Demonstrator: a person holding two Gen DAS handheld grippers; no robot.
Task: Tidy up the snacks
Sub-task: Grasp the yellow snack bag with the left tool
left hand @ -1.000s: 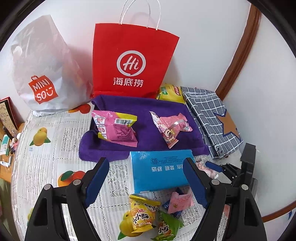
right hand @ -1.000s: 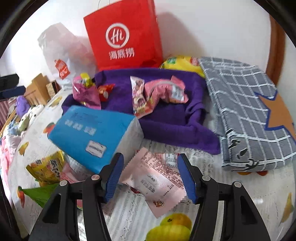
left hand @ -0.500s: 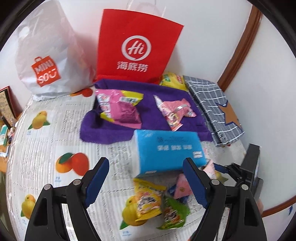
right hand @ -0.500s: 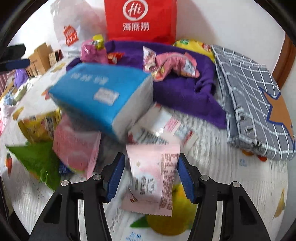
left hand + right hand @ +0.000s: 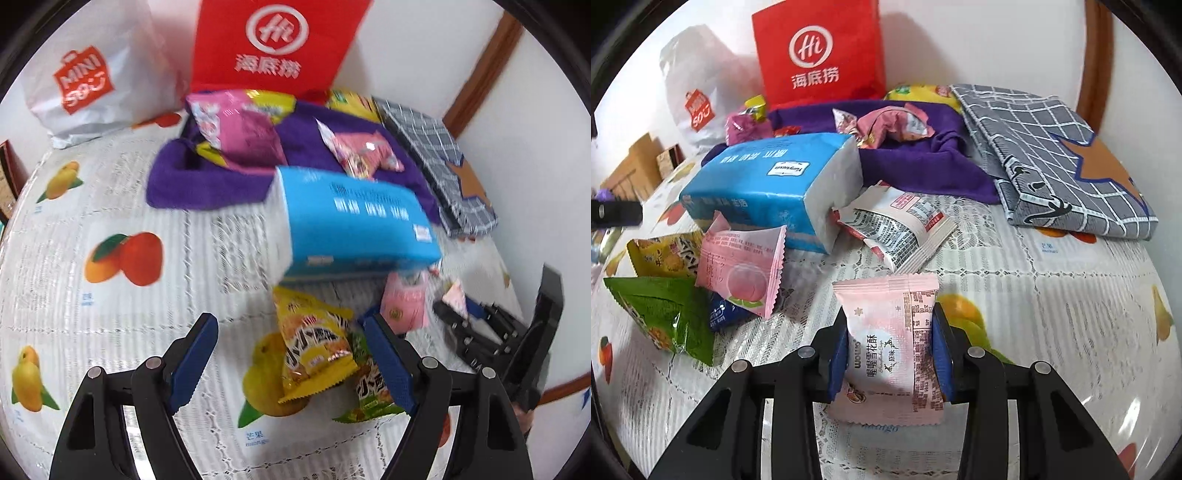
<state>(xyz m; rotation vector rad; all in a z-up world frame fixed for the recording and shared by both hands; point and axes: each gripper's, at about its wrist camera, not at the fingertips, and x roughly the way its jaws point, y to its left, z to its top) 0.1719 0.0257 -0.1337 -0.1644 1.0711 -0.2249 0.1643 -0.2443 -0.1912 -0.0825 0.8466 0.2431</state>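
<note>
The pink snack packet [image 5: 890,343] sits clamped between the jaws of the right gripper [image 5: 889,354], pinched at its sides, its lower edge at or just above the surface [image 5: 1071,314]; I cannot tell whether it is lifted clear. At ten o'clock from it lies a second pink packet [image 5: 742,269] with a peach print, leaning on the blue tissue pack [image 5: 764,184]. A green packet [image 5: 661,314] and a yellow packet [image 5: 665,254] lie at nine o'clock. A white sachet [image 5: 901,229] rests at twelve o'clock, touching the tissue pack's end.

Further out, the purple cloth [image 5: 923,170] carries two snack bags: a crumpled pink one [image 5: 894,125] and a magenta one [image 5: 746,125]. Behind it stand the red paper bag [image 5: 820,51] and a white shopping bag [image 5: 694,85]. A grey checked cloth bag [image 5: 1052,155] lies at two o'clock.

The left gripper [image 5: 291,365] hovers with jaws wide, holding nothing, the yellow packet [image 5: 314,343] between and beyond them.

Judgement: the task appears at an early stage. Two bags are on the cloth, one packet is in hand, and at least four remain scattered on the surface.
</note>
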